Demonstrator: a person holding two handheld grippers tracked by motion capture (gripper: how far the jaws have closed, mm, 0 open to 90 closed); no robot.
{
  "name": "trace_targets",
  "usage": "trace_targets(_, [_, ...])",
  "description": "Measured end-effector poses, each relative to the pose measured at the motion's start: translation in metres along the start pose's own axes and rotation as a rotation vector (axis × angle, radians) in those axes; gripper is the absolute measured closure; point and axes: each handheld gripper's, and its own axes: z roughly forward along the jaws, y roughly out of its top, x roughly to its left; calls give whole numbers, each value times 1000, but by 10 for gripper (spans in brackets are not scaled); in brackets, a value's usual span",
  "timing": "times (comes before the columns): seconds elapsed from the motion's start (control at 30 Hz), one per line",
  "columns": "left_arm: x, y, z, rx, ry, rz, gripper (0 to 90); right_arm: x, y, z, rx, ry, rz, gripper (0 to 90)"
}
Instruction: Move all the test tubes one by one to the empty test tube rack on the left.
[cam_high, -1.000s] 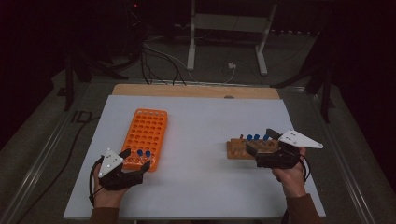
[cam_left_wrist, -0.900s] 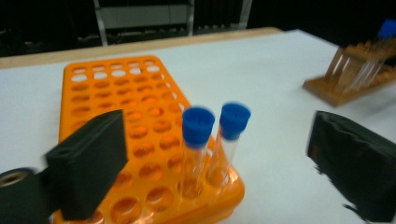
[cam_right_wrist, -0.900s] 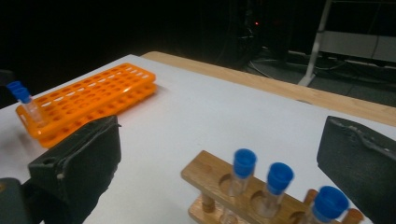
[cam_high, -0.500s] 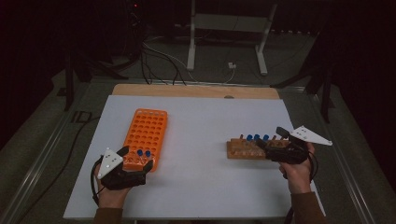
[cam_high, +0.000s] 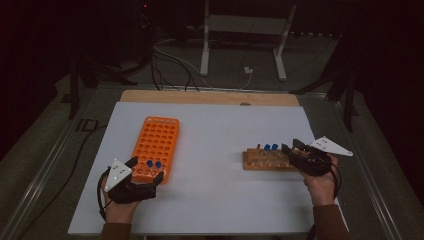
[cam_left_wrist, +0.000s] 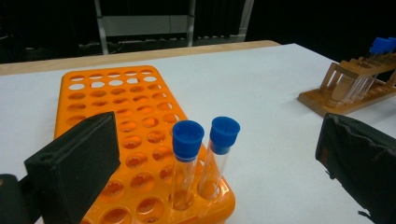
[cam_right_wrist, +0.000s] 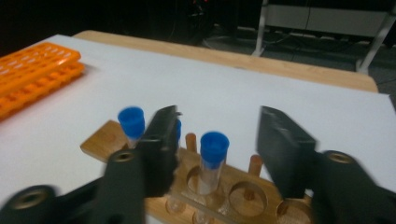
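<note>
Across the white table (cam_high: 215, 150), largest item first, the orange rack (cam_high: 156, 147) lies lengthwise away from the person, its near end between the fingers of the left gripper (cam_high: 145, 172), whose jaws stand wide and grip nothing. Two blue-capped tubes (cam_left_wrist: 187, 163) stand upright in the corner holes of that rack, in the gap between the left fingers (cam_left_wrist: 74, 163), touching neither; the rest of its holes look empty. Over on the right, the wooden rack (cam_high: 265, 160) runs crosswise, and the right gripper (cam_right_wrist: 215, 154) has its jaws on either side of one capped tube (cam_right_wrist: 212, 163) seated in it. Those jaws have just been closing, with the tube between them, but a gap shows on both sides and the pads do not yet press it. That tube stands upright, long axis vertical, cap uppermost, closer to the left finger than the right. Other blue caps (cam_high: 270, 147) show in the wooden rack beyond the fingertips. My judgement: the transfer is early on, with two tubes moved, one about to be gripped, and several left.
</note>
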Motion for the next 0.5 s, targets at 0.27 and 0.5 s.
trace_targets(0.27, [0, 0, 1, 5, 0, 2, 4, -2, -9, 13, 52, 8, -8, 647])
trace_targets(0.5, [0, 0, 0, 5, -1, 3, 4, 1, -14, 19, 78, 25, -20, 736])
